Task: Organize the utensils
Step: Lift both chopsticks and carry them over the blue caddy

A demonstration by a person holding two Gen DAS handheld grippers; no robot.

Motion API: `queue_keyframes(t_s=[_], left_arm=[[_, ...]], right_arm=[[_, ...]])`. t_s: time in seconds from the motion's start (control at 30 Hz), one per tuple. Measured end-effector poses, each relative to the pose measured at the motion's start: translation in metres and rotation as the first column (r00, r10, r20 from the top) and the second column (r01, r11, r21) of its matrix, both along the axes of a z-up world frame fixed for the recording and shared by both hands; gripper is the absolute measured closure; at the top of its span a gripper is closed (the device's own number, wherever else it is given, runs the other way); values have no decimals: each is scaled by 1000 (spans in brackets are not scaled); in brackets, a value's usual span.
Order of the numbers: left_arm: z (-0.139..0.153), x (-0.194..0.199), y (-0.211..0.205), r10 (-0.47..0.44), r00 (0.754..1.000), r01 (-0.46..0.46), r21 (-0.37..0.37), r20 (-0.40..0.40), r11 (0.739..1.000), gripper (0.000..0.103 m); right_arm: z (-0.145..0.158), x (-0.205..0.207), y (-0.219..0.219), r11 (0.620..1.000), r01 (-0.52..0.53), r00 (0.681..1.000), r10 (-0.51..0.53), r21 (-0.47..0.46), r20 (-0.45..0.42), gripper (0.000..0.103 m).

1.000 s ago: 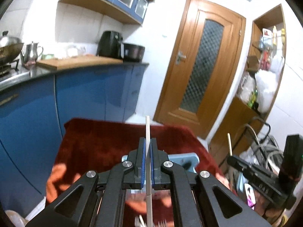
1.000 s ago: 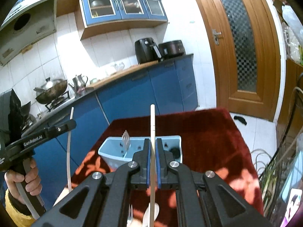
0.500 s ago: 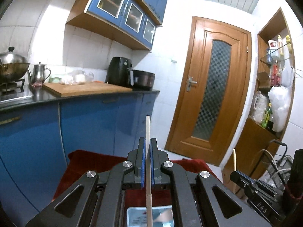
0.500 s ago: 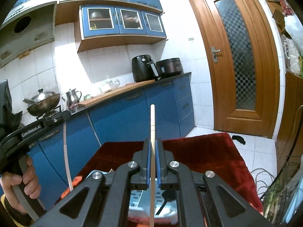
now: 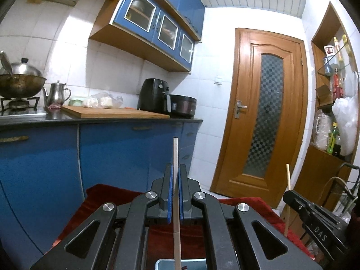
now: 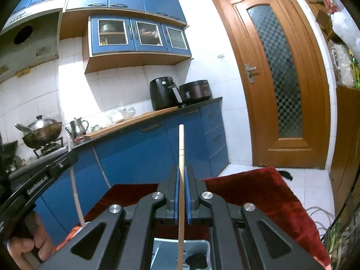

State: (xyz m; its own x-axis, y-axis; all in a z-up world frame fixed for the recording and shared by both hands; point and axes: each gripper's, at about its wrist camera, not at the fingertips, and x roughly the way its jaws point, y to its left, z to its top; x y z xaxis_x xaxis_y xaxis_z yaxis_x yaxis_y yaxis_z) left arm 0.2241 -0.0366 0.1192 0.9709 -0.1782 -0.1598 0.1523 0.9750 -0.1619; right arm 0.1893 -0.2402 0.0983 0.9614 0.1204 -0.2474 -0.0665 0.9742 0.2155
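Wok (image 5: 20,85), kettle (image 5: 57,93), air fryer (image 5: 154,94) on blue-cabinet counter; wooden door (image 5: 265,117)

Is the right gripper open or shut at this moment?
Shut. The right gripper has its blue pads pressed on both sides of a chopstick, which stands upright between them above the light blue utensil holder.

"DAS" stands on the right gripper (image 5: 319,231) body; the left gripper (image 6: 36,190) body's lettering is blurred

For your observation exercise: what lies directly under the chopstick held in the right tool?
Under the chopstick sits a light blue holder on the red cloth. A dark opening shows in it; the right tool covers the rest, so its contents cannot be told.
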Motion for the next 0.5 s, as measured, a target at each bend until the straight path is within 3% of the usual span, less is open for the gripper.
queue_keyframes(t_s=[0.5], left_arm=[[-30, -3, 5, -14, 998, 15, 8, -68, 1000, 99]], right_arm=[[-28, -1, 9, 997, -77, 994, 74, -26, -83, 96]])
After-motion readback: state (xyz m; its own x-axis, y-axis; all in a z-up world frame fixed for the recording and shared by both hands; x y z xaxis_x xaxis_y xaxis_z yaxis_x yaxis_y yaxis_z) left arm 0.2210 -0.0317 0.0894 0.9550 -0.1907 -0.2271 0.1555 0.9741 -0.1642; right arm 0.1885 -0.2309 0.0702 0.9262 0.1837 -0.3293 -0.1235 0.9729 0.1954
